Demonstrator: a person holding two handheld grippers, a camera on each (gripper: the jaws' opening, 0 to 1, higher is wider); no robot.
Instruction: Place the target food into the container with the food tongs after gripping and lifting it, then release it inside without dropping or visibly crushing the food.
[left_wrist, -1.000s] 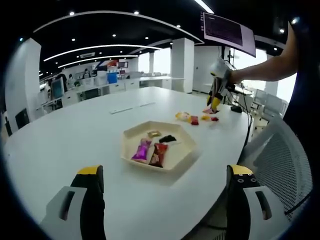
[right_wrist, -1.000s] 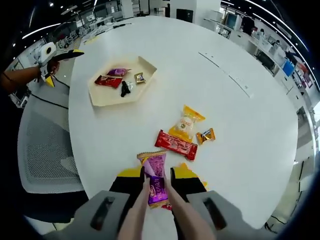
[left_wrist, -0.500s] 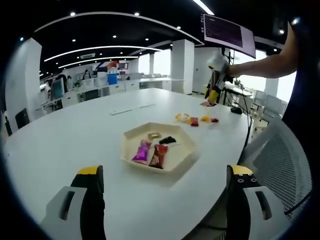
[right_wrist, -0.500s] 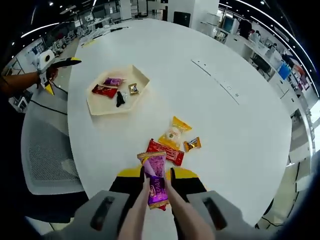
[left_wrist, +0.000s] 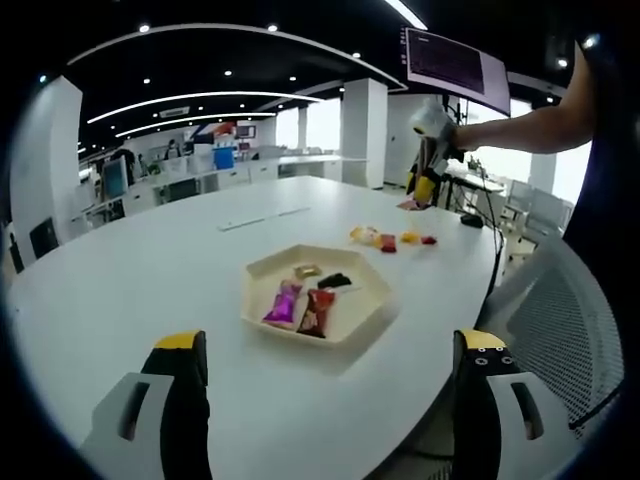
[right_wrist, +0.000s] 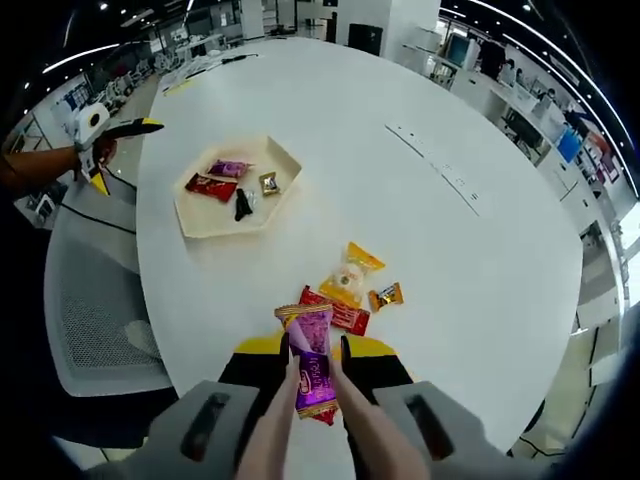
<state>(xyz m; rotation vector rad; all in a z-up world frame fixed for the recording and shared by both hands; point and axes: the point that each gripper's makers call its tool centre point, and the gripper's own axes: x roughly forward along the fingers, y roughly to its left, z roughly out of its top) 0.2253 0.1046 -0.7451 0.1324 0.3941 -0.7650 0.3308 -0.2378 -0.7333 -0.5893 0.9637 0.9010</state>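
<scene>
Purple packet (right_wrist: 312, 365) pinched in right tongs (right_wrist: 312, 385) high above table (right_wrist: 420, 240), far from tray (right_wrist: 215, 215); left gripper (left_wrist: 325, 365) spread, idle; slip risked if loosened.

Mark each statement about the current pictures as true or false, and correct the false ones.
1. The right tool holds a purple snack packet. True.
2. The hexagonal tray is empty. False: it holds a red packet, a purple one and smaller sweets.
3. The left tool is open, holding nothing. True.
4. The purple snack packet is already inside the tray. False: it is gripped in the air, apart from the tray.
5. A yellow packet lies on the white table outside the tray. True.
</scene>
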